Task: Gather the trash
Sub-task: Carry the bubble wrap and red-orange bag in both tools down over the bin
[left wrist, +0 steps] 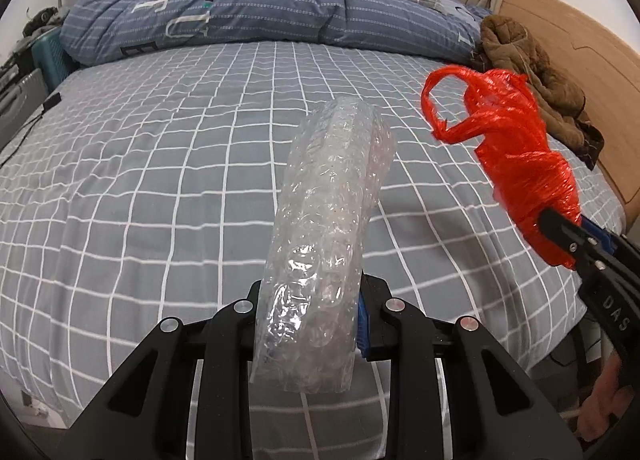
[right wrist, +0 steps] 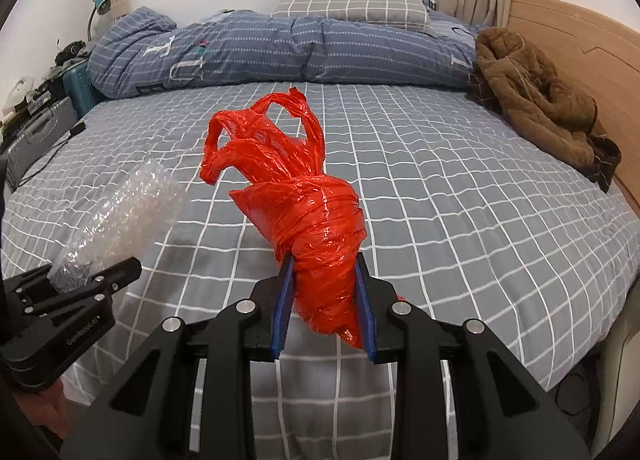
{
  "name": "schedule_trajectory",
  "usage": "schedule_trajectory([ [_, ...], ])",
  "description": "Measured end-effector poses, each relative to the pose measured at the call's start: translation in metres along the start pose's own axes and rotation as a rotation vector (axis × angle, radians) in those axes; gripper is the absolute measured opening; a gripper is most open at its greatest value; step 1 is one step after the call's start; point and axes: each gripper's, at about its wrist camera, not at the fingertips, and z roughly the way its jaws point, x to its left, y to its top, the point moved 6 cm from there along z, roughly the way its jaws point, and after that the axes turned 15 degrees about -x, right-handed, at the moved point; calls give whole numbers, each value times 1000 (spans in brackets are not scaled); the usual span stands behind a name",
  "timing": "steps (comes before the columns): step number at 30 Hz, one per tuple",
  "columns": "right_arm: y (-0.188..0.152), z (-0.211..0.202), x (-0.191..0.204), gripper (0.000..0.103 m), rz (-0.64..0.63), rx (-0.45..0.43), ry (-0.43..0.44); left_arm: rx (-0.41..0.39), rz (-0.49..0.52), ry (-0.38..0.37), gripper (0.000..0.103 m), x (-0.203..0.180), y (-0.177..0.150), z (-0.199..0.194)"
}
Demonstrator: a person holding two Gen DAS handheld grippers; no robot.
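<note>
Above the bed [left wrist: 160, 179], the left claw [left wrist: 308, 324] is clamped on a roll of clear bubble wrap [left wrist: 328, 227]. Beside it, the right claw [right wrist: 324, 300] is clamped on a crumpled red plastic bag [right wrist: 304, 199], both items clear of the checked sheet.

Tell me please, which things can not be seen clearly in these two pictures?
- Contents of the red bag: hidden by its knotted opaque plastic, both views.
- Left gripper fingers: covered by the bubble wrap, left view.
- Items beside the bed at the far left: too small and distorted, right view.
- Any trash bin: outside both views.
</note>
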Motion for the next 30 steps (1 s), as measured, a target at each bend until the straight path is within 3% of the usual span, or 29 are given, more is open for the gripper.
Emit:
schedule_trajectory([
  [30,-48,-108,-10,27,53,0,-9,11,58,-42,26,-33,-62,-91],
])
